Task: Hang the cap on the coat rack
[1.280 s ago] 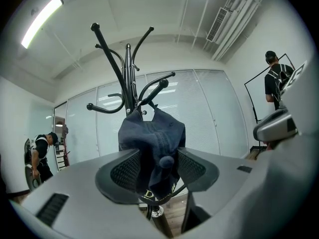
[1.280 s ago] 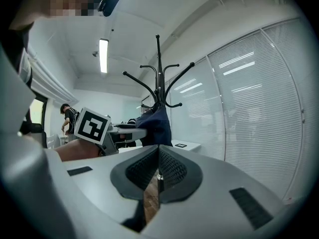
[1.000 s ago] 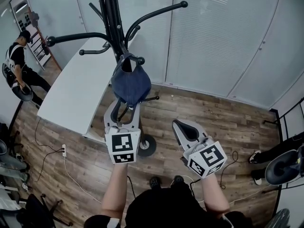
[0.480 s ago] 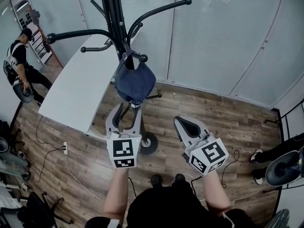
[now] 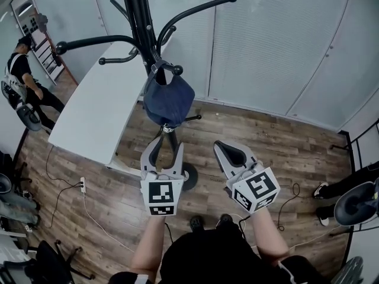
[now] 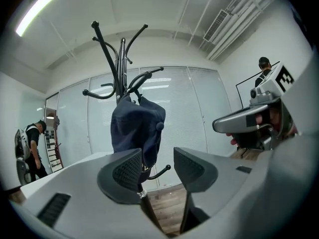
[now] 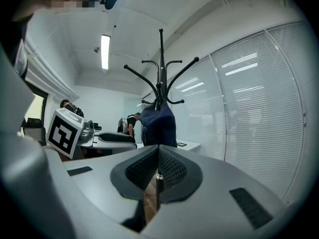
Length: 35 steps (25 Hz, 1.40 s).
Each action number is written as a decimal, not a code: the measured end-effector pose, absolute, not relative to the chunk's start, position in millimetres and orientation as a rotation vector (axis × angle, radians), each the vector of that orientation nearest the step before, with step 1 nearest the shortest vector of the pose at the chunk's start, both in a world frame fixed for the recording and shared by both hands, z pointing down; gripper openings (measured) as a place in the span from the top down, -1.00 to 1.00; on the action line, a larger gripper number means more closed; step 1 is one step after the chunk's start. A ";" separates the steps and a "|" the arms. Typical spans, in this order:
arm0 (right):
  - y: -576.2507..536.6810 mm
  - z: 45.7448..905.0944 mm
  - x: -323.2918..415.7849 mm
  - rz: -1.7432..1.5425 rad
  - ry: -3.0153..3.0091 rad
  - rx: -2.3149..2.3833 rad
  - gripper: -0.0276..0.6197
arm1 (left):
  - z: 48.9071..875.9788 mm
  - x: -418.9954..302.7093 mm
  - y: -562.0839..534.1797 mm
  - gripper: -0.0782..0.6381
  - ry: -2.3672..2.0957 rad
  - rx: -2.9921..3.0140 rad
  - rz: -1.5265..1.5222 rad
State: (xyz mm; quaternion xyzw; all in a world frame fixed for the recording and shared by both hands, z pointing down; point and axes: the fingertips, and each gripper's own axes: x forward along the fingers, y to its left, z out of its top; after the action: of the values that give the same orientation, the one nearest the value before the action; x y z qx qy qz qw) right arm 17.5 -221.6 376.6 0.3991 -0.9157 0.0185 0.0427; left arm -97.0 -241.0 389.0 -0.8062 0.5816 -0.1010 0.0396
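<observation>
Dark blue fabric cap (image 5: 169, 102) hangs on black metal coat rack (image 5: 137, 16). L hand-held gripper (image 5: 166, 147) wide, closing, empty; R hand-held gripper (image 5: 228, 152) pinched together, empty.

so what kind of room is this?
Most likely an office: blind-covered glass partitions, a white table, wood-look floor, and a coat rack with a cap hung on it.
</observation>
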 end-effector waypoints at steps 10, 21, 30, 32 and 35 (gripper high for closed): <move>-221.6 382.2 21.9 0.075 -2.776 1.288 0.82 | 387.5 -78.8 -229.9 0.40 1.712 -2.527 -0.252; -219.2 378.9 36.7 0.048 -2.766 1.357 0.82 | 381.3 -68.6 -226.4 0.64 1.666 -2.590 -0.150; -213.3 373.6 41.0 0.015 -2.803 1.342 0.82 | 377.6 -56.8 -225.8 0.72 1.633 -2.651 -0.083; -212.0 372.9 40.4 -0.002 -2.799 1.341 0.82 | 377.7 -55.5 -225.3 0.72 1.627 -2.658 -0.079; -210.1 371.9 37.5 -0.032 -2.800 1.322 0.82 | 377.9 -55.6 -225.0 0.72 1.628 -2.661 -0.075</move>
State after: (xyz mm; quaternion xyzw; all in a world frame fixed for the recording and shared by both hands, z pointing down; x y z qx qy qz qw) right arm 37.5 -210.1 371.9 0.4269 -0.9039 -0.0103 0.0227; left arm -55.6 -225.0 377.9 -0.8526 0.5218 -0.0239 0.0107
